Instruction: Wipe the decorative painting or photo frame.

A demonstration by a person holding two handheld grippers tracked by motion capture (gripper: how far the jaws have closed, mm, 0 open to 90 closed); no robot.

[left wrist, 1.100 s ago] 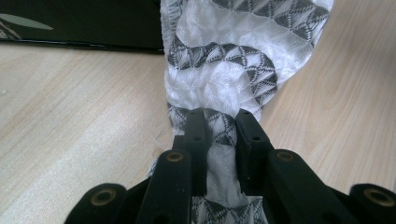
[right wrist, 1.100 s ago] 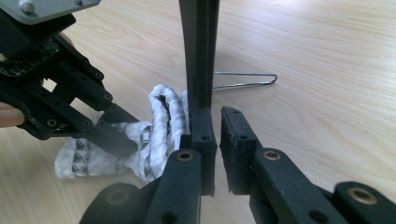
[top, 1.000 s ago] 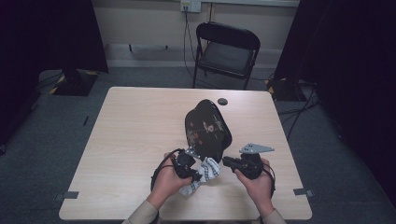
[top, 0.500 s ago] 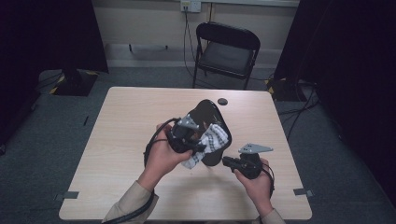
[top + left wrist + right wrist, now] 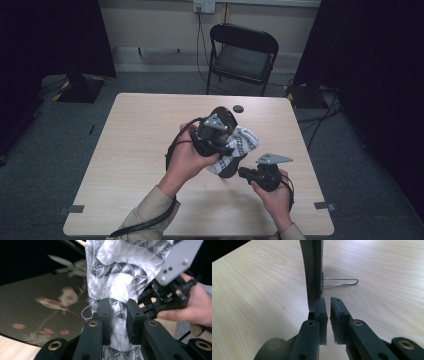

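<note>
My left gripper (image 5: 227, 142) pinches the white cloth with grey triangle print (image 5: 117, 277) against the dark oval floral-painted plaque (image 5: 225, 116) standing on the pale wooden worktop (image 5: 135, 150): wiping step. My right gripper (image 5: 326, 302), pressed together, grips the plaque's lower edge. Next: steady strokes. No containers present.

The worktop (image 5: 130, 165) is evenly lit from above in the high view, while the room around it is left dim and black at both sides. Soft, short shadows are cast beneath the hands near the worktop's near edge. In the left gripper view the patterned cloth (image 5: 117, 282) is brightly lit and slightly washed out, and the dark picture panel (image 5: 37, 315) behind it is rendered out of focus. In the right gripper view the wood grain is sharp, a broad soft shadow is thrown at the left, and the nearest gripper parts are blurred.
</note>
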